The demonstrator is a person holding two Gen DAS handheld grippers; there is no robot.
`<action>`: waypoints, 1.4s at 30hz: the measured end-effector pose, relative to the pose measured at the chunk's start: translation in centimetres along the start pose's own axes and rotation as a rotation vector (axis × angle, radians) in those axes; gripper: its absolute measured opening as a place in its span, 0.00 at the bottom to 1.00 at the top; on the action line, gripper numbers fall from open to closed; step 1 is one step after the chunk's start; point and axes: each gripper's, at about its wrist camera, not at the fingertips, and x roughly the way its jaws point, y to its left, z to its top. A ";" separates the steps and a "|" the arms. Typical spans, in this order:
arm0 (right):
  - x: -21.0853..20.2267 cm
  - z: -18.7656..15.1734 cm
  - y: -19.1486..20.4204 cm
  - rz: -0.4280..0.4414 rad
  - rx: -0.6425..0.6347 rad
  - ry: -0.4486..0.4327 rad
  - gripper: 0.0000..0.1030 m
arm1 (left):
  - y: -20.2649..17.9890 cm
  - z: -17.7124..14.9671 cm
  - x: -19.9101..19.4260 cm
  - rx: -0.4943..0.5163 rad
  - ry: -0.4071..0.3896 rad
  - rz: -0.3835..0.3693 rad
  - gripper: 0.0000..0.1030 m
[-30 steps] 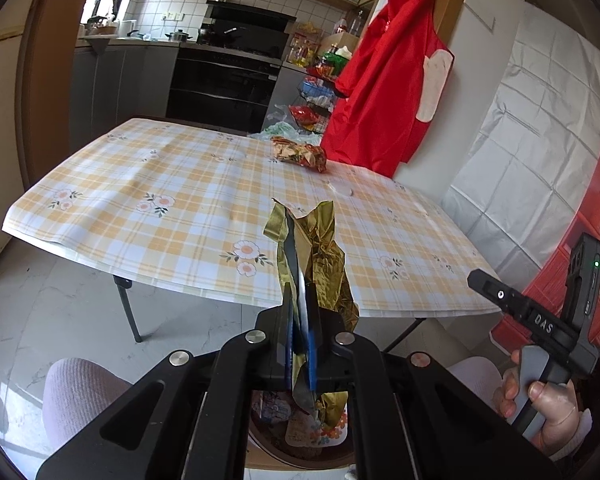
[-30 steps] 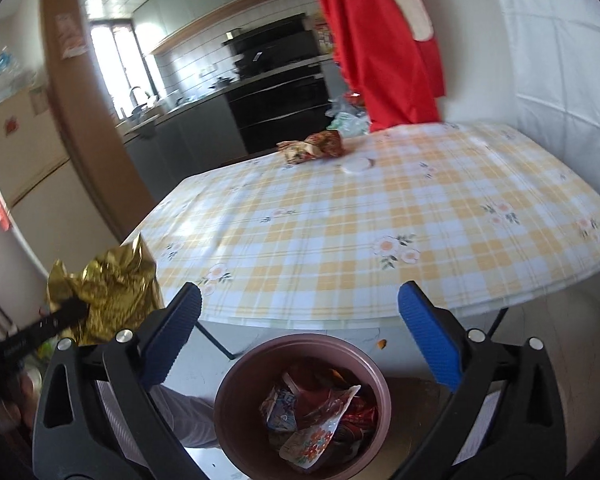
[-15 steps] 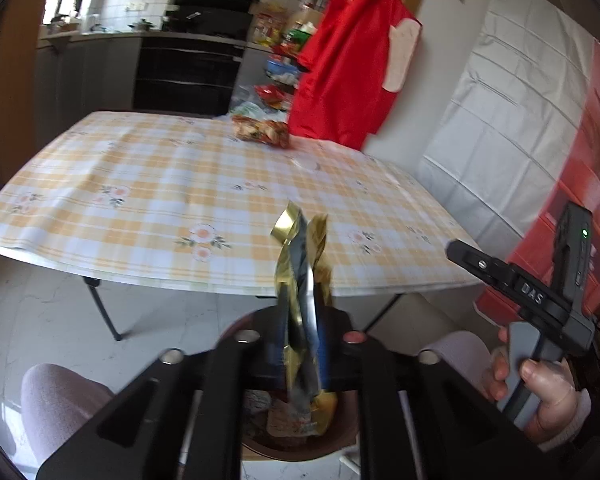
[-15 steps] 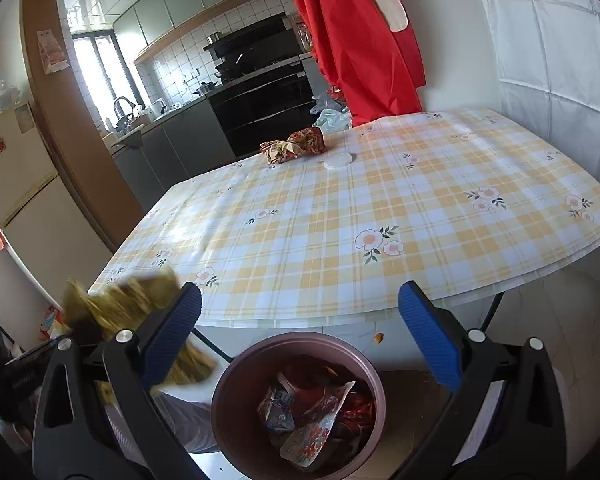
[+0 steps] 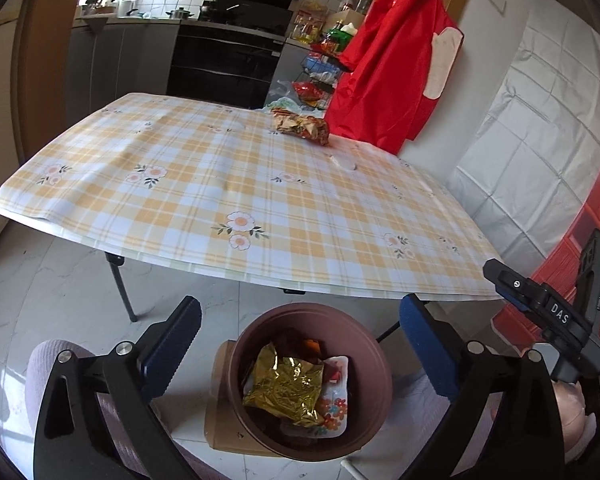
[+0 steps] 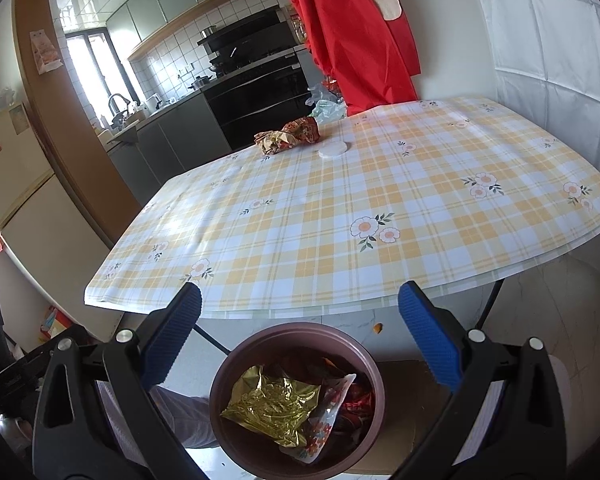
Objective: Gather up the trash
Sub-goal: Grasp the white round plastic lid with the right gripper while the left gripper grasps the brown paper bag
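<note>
Both grippers hang over the bin [image 5: 312,380], which stands on the floor just off the near edge of the bench [image 5: 260,200]; that position suits dropping waste straight down with no carry across the floor. The left gripper [image 5: 300,344] has its jaws spread wide and holds nothing. The right gripper [image 6: 300,340] is likewise wide and empty. The right unit's body also shows at the right margin of the left wrist view, held in a hand [image 5: 572,412].

The gold foil wrapper [image 5: 286,386] lies loose on top of the bin's contents, not touched by either gripper. It is crumpled, shiny and creased, and rests partly over a white wrapper with a floral print [image 5: 332,412]; darker red and orange scraps sit beneath. In the right wrist view the same gold piece [image 6: 272,404] sits toward the left side of the bin.

Items not yet collected: a crumpled red-and-gold wrapper [image 6: 288,136] near the far edge of the bench, and a small white round lid [image 6: 332,149] just beside it, apart from it by a narrow gap. Both lie well apart from the grippers. The rest of the checked cloth shows no other litter.

Judgement: collection is partly done; two pieces remain. The crumpled wrapper should yield easily to a pinch; the flat lid may slip on the cloth.
</note>
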 end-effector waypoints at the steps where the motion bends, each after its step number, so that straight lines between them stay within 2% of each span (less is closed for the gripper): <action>1: 0.2 0.0 -0.1 -0.001 0.001 0.004 0.95 | 0.1 0.0 0.1 -0.003 0.003 0.009 0.94; 11: 2.1 -0.9 -1.6 -0.024 0.033 0.059 0.95 | 2.6 -0.3 2.3 -0.046 0.046 0.101 0.94; 16: 3.3 -1.2 -2.0 -0.036 0.035 0.094 0.95 | 3.6 -0.1 3.4 -0.063 0.065 0.122 0.94; 23: 4.5 -0.5 -2.7 -0.085 0.009 0.097 0.95 | 4.3 1.2 4.9 -0.055 0.062 0.138 0.94; 27: 5.5 0.8 -3.2 -0.109 -0.006 0.100 0.95 | 4.3 2.4 5.7 -0.036 0.055 0.141 0.94; 36: 8.5 5.9 -2.8 -0.132 -0.103 0.078 0.95 | 4.4 6.6 8.3 0.027 0.031 0.165 0.94; 42: 12.8 9.6 -3.4 -0.143 -0.163 0.103 0.94 | 4.4 10.1 10.9 0.038 0.015 0.164 0.94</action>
